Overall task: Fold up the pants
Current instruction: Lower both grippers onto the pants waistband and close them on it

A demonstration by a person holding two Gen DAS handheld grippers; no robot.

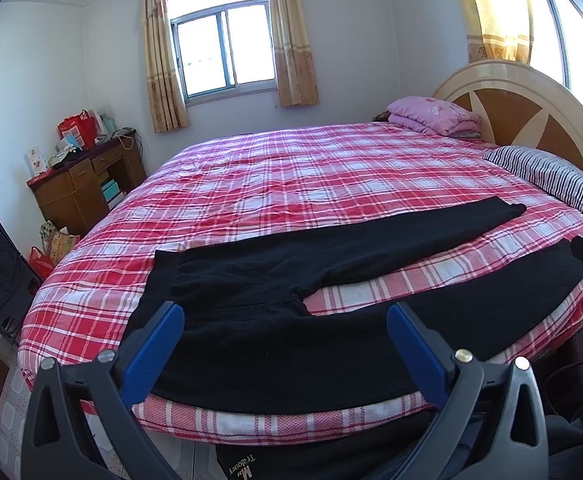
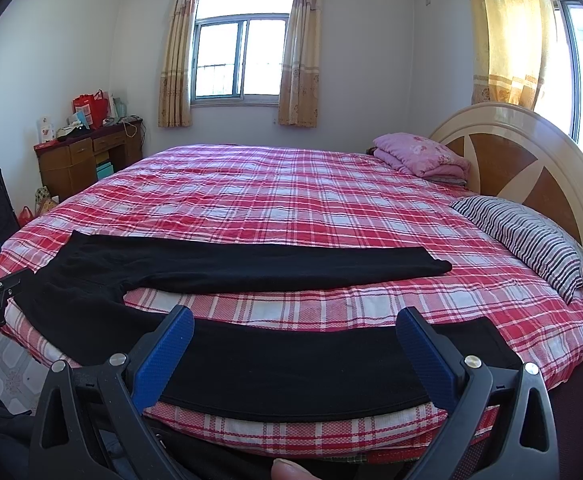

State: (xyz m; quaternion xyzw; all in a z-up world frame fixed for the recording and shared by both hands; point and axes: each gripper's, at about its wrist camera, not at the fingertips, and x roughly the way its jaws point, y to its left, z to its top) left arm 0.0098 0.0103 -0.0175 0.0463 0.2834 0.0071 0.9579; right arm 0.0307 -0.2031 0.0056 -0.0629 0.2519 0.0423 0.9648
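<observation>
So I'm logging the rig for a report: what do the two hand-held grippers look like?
The left hand-held gripper and right hand-held gripper match: black plastic frames with triangular cut-outs, silver pivot bolts, and two fingers with blue textured pads. In the right wrist view the left one's body shows white lettering ending "Robot.AI". No cables or sleeves are clearly visible.

Setting: home bedroom. Round bed [image 2: 291, 200] with red plaid cover, arched wooden headboard [image 2: 531, 160], striped pillow [image 2: 531, 236], folded pink quilt [image 2: 423, 154]; curtained window [image 2: 243, 60]; cluttered wooden desk [image 2: 75, 160].
</observation>
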